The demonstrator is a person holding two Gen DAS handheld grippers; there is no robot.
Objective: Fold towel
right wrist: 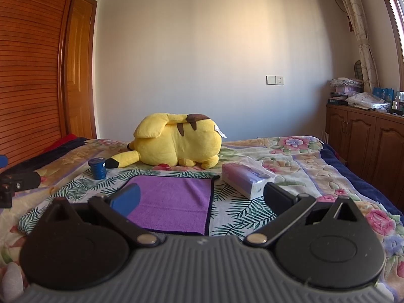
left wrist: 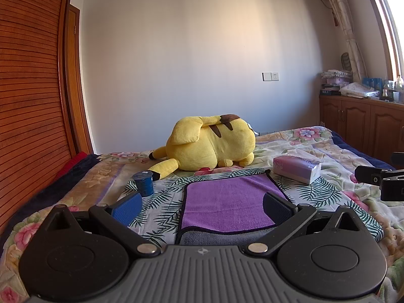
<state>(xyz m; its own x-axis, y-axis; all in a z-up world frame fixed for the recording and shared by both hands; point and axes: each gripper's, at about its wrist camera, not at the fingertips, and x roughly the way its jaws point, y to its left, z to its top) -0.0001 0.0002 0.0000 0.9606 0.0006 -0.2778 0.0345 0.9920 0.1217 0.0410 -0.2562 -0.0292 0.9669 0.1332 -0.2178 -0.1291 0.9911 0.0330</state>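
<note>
A purple towel (left wrist: 227, 202) with a dark border lies flat on a leaf-print cloth (left wrist: 161, 202) on the bed. A grey layer shows at its near edge. It also shows in the right wrist view (right wrist: 174, 202). My left gripper (left wrist: 202, 209) is open and empty, its fingers spread over the towel's near edge. My right gripper (right wrist: 202, 199) is open and empty over the towel's near right corner. The right gripper also shows at the right edge of the left wrist view (left wrist: 378, 179).
A yellow plush toy (left wrist: 209, 144) lies behind the towel. A blue cup (left wrist: 144, 183) stands at the towel's far left. A tissue pack (left wrist: 296, 169) lies at its far right. A wooden wardrobe (left wrist: 32, 101) is on the left, and cabinets (left wrist: 366, 126) on the right.
</note>
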